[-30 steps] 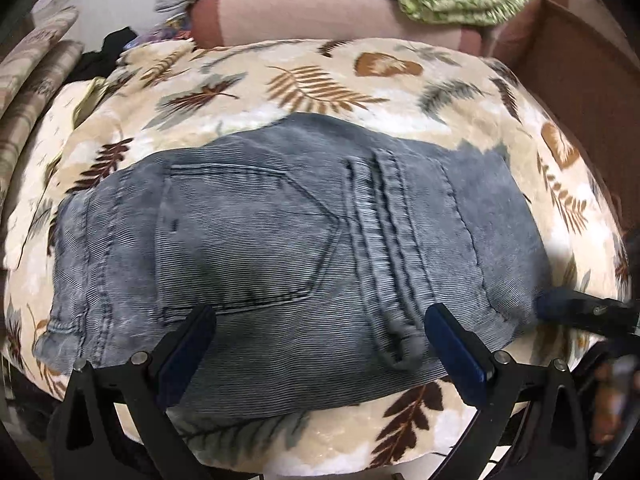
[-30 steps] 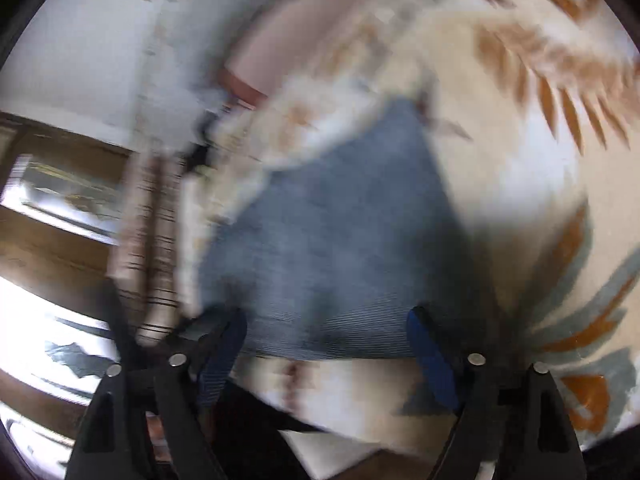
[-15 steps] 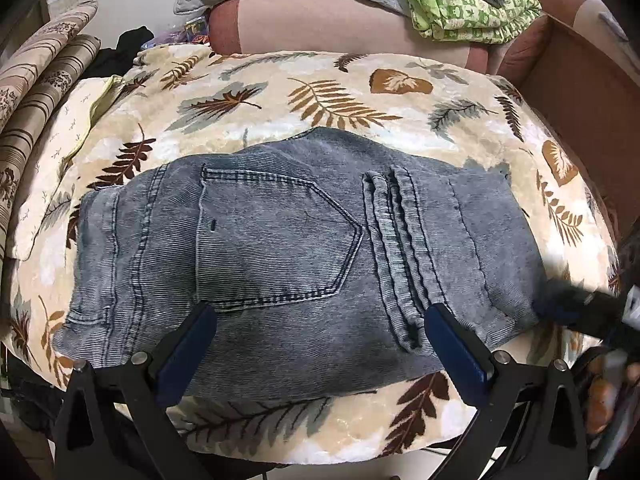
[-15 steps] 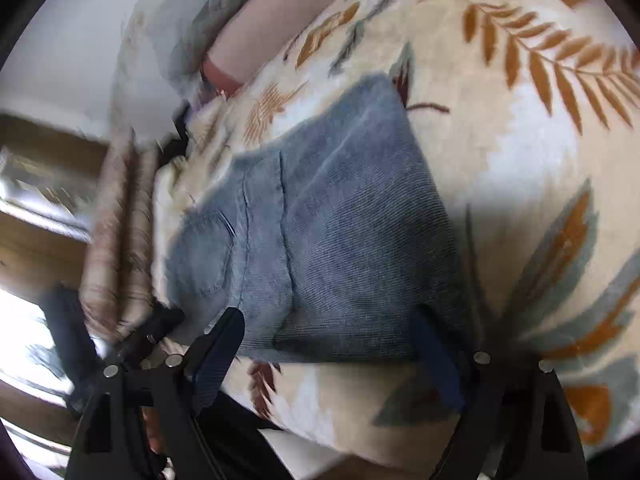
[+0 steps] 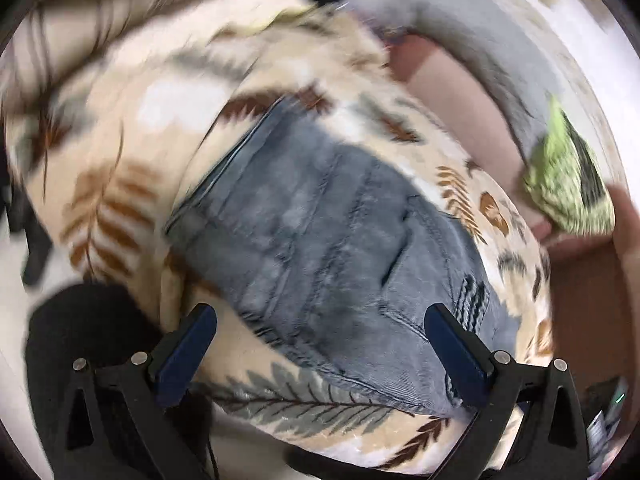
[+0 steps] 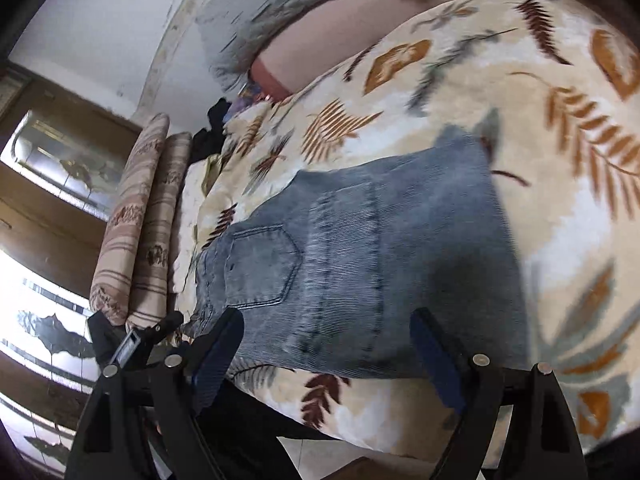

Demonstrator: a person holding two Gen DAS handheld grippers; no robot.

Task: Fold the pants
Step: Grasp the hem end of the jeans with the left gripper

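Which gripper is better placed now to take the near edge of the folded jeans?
Probably the right gripper: its open jaws straddle the near edge of the folded jeans in a sharp view. The left gripper, also open, sits at one end, its view blurred.

No readable text, brand, nr or sign anywhere from where I stand: jeans (image 6: pixel 360 264) show only stitching, leaf-print blanket (image 6: pixel 560 160) just pattern, and the left view's too blurred to tell.
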